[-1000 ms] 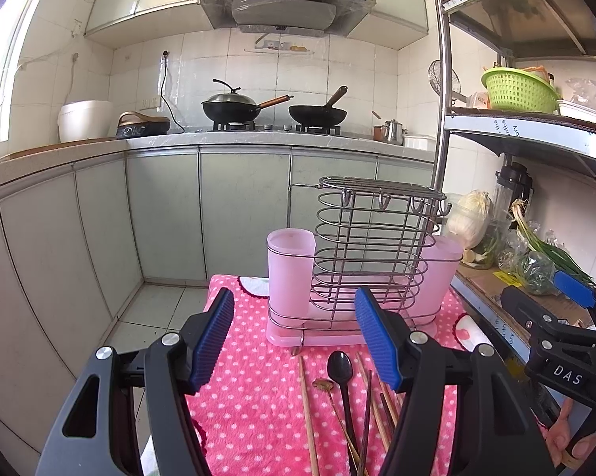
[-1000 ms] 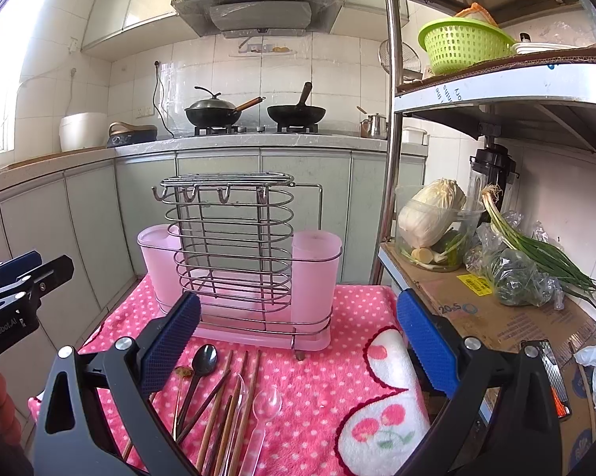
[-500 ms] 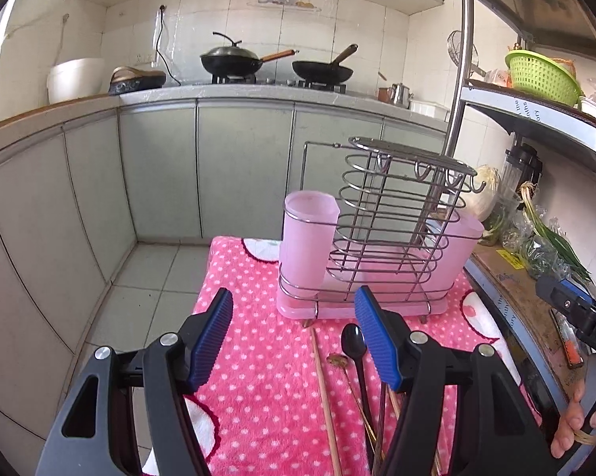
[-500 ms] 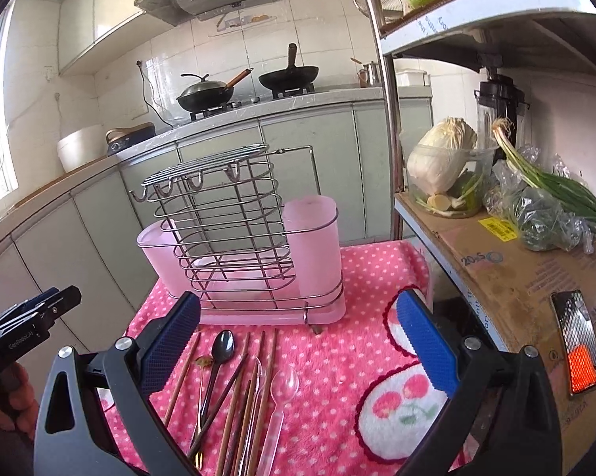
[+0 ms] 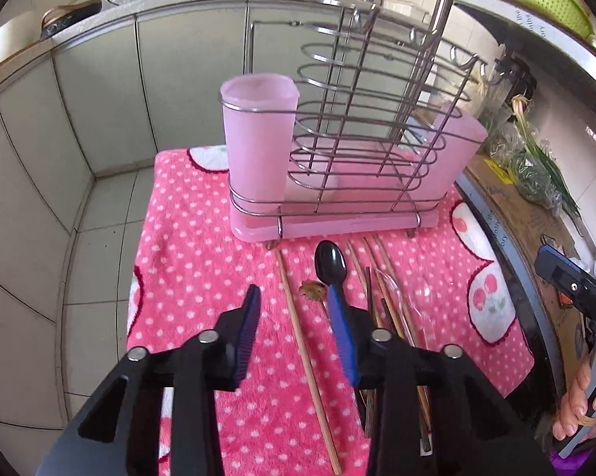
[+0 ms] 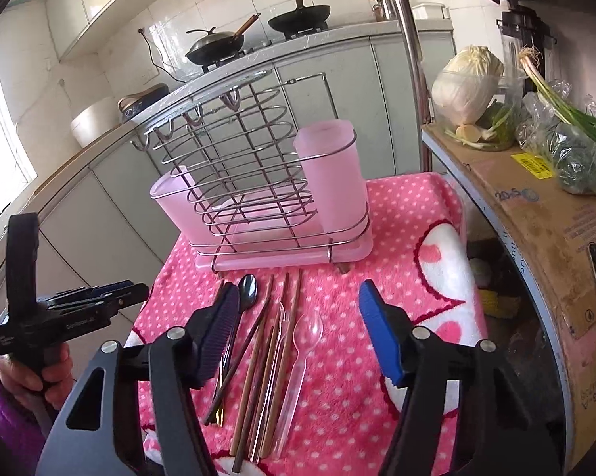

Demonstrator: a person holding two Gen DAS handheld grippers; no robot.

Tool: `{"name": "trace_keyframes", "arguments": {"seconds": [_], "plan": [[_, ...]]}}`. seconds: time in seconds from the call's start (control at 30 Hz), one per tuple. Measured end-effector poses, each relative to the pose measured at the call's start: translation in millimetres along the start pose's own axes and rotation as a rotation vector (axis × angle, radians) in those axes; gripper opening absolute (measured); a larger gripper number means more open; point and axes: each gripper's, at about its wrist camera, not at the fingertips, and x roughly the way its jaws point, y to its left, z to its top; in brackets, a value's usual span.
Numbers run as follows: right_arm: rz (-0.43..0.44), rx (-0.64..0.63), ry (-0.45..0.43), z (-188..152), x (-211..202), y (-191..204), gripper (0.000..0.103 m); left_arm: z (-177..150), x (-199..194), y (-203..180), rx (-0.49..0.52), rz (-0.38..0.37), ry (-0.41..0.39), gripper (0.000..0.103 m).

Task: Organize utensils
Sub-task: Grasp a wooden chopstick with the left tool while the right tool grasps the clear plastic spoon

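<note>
Both hand-held grippers (image 5: 294, 317) (image 6: 298, 325) dipped, jaws narrowing, empty; chopsticks (image 6: 258, 365) point lengthwise toward rack (image 6: 250, 182).

A home kitchen: woks (image 6: 214, 45) on a stove, tiled walls (cabbage (image 6: 466, 79) nearby).

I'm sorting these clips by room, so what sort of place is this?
A home kitchen, most likely. Two black pans sit on a gas stove on the counter, a wire utensil rack with pink cups stands on a pink dotted cloth, and a cabbage and green onions lie on a side shelf.
</note>
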Motion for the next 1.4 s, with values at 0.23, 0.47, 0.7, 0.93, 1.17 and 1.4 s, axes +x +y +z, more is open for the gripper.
{"name": "trace_keyframes", "arguments": {"seconds": [0.23, 0.47, 0.7, 0.93, 1.17, 1.4], "plan": [[0.072, 0.082, 0.130, -3.3, 34.1, -22.6, 0.062, 13.9, 69.4, 10.6, -0.081, -0.042, 0.230, 0.018], [0.108, 0.138, 0.236, -6.9, 68.1, -34.7, 0.044, 13.1, 111.5, 10.2, -0.090, -0.026, 0.319, 0.018], [0.106, 0.151, 0.274, -5.7, 84.3, -40.6, 0.042, 10.9, 137.3, 10.7, -0.092, -0.017, 0.344, 0.009], [0.115, 0.193, 0.356, -6.0, 107.4, -44.6, 0.039, 2.3, 127.9, 22.1, -0.133, -0.079, 0.281, 0.006], [0.087, 0.204, 0.417, -12.3, 130.0, -38.6, 0.039, -1.2, 94.0, 32.2, -0.148, -0.141, 0.206, 0.006], [0.053, 0.174, 0.452, -22.9, 148.3, -35.1, 0.039, 0.6, 66.2, 37.4, -0.141, -0.168, 0.160, 0.006]]}}
